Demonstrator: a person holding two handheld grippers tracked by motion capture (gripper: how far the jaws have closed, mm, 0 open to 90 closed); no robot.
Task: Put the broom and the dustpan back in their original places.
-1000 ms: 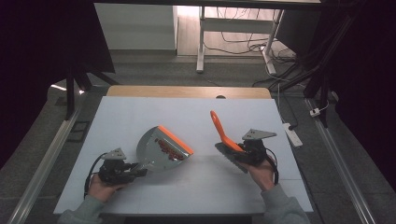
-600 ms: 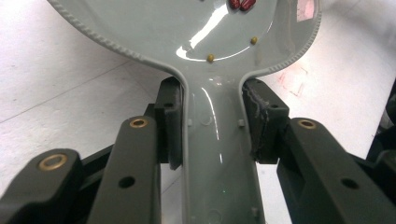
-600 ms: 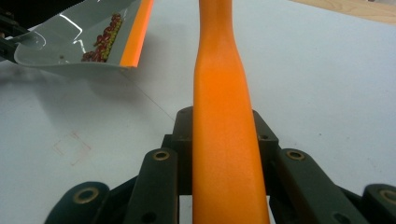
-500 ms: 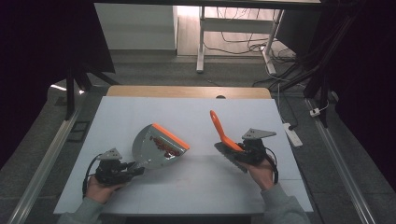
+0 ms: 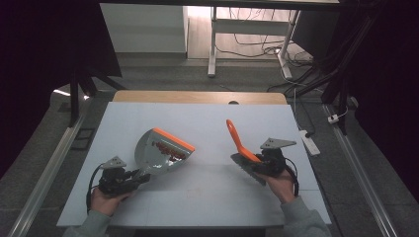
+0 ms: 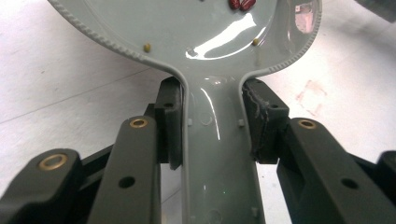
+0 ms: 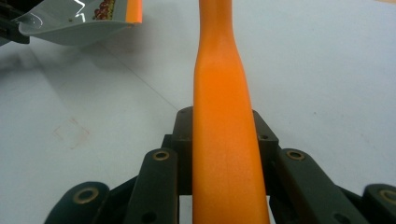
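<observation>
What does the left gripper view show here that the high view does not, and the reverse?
Left gripper view: pads clamped on the dustpan's grey handle, and small yellowish grains beside red bits. High view: the right gripper holding the orange-handled brush, both forearms, the wooden table edge. Both: the dustpan with red bits on the white table cover.

One camera looks down over the table (image 5: 207,118) from above, while two ride close behind the jaws, both catching the dustpan (image 5: 160,153).
</observation>
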